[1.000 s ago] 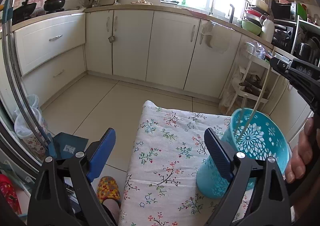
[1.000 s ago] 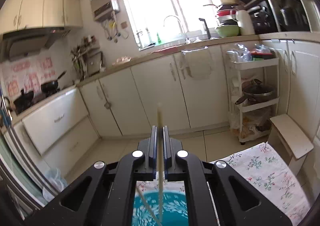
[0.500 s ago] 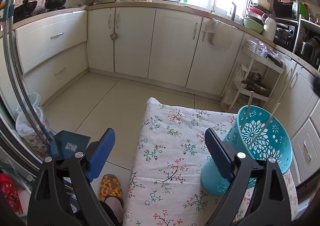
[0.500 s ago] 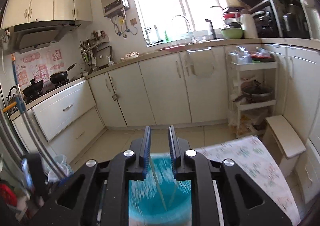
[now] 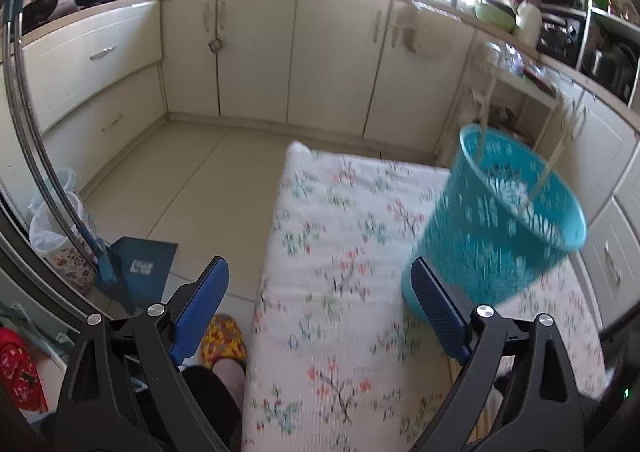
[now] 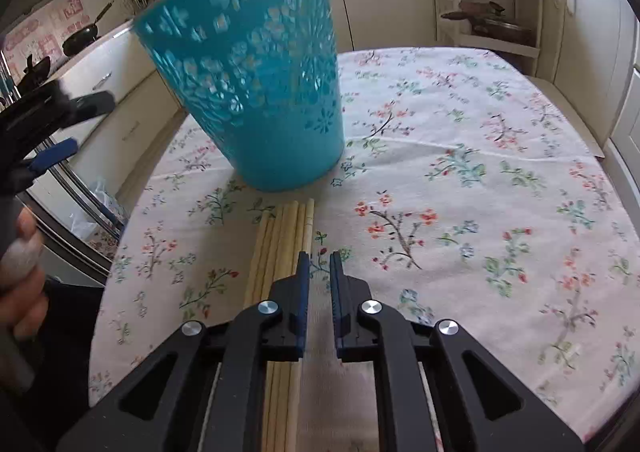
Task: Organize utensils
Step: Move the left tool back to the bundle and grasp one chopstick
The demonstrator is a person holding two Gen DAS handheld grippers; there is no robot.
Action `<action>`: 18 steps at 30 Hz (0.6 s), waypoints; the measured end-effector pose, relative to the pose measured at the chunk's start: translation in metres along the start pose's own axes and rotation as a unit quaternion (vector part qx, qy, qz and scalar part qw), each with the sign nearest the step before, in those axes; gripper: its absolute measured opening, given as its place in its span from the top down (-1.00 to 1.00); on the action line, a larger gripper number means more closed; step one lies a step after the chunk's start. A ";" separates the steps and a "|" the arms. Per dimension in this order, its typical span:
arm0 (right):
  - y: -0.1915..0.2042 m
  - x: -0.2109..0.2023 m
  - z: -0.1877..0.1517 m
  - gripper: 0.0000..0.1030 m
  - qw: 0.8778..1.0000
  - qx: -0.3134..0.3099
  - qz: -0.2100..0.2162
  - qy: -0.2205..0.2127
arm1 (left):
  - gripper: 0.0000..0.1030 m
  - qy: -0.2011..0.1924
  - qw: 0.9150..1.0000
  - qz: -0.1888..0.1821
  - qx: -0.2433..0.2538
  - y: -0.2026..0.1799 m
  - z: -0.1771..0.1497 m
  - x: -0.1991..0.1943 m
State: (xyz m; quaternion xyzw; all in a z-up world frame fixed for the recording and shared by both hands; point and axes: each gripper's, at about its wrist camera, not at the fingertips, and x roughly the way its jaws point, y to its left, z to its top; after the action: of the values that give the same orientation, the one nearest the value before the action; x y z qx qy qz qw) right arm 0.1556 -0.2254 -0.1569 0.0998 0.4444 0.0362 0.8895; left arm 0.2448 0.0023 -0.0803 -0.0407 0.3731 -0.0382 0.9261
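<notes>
My right tongs (image 6: 319, 264) hang just above the table (image 6: 460, 156), their blue pads a narrow slit apart and gripping nothing. A row of pale wooden chopsticks (image 6: 286, 236) lies flat just left of their tips, pointing at the teal perforated basket (image 6: 256, 76) ahead. My left tongs (image 5: 320, 292) gape wide, empty.

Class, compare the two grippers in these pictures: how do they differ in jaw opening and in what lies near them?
The left gripper has its jaws spread wide; the right gripper has only a narrow gap. The left sits beside the teal basket; the right hovers by the loose chopsticks on the tablecloth. Both have blue pads and hold nothing.
</notes>
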 end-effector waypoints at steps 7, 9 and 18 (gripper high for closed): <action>0.009 0.018 0.010 0.79 1.000 -0.017 -0.007 0.004 | -0.72 0.026 0.999 -0.006 0.022 -0.010 -0.014 0.007; 0.006 0.017 0.010 0.79 1.000 -0.023 -0.017 0.005 | -0.73 0.044 0.998 -0.014 0.034 -0.016 -0.019 0.013; -0.012 0.003 -0.001 0.82 1.000 -0.016 -0.019 0.018 | -0.73 0.143 0.982 -0.061 0.104 -0.060 -0.060 0.042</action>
State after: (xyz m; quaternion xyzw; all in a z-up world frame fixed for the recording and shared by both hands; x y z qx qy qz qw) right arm 0.1566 -0.2361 -0.1625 0.0762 0.4612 0.0277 0.8836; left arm 0.2315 -0.0645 -0.1460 0.0393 0.4920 -0.1386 0.8586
